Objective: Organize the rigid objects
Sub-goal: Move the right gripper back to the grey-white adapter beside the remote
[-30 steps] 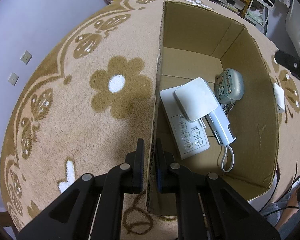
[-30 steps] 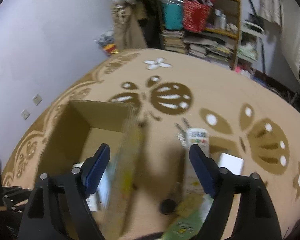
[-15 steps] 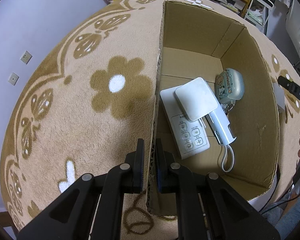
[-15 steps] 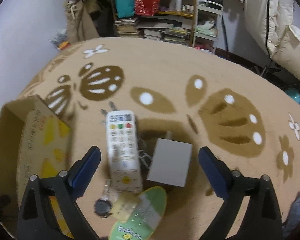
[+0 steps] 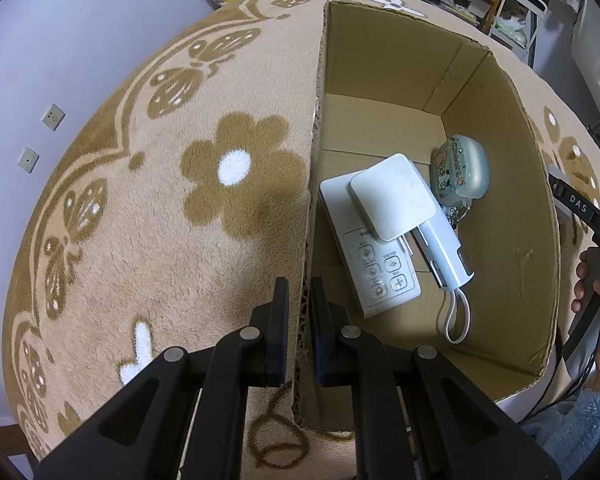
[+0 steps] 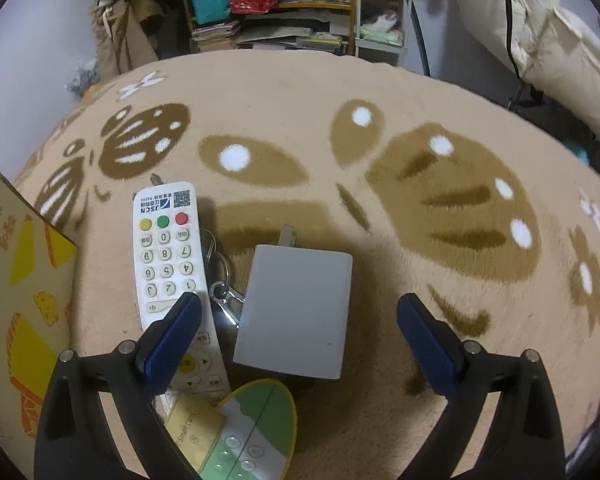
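My left gripper [image 5: 302, 292] is shut on the near left wall of the cardboard box [image 5: 318, 120]. Inside the box lie a white button panel [image 5: 380, 276], a white square adapter [image 5: 392, 196] on top of it, a pale blue tool with a loop [image 5: 444, 256] and a light blue cartoon case [image 5: 462, 170]. My right gripper [image 6: 298, 312] is wide open above a grey adapter [image 6: 296, 312] on the carpet. A white remote [image 6: 168, 260] lies left of the adapter, with a key ring [image 6: 220, 288] between them. A green and yellow oval card [image 6: 240, 432] lies nearest me.
The box's printed outer wall [image 6: 24, 300] stands left of the remote in the right wrist view. Shelves with books and baskets [image 6: 260, 8] stand beyond the carpet. White bedding [image 6: 548, 32] is at the far right. A hand on a black handle [image 5: 592, 272] shows right of the box.
My right gripper has swung right, away from the box, and dropped lower over the grey adapter and remote. The left gripper has stayed clamped on the box wall.
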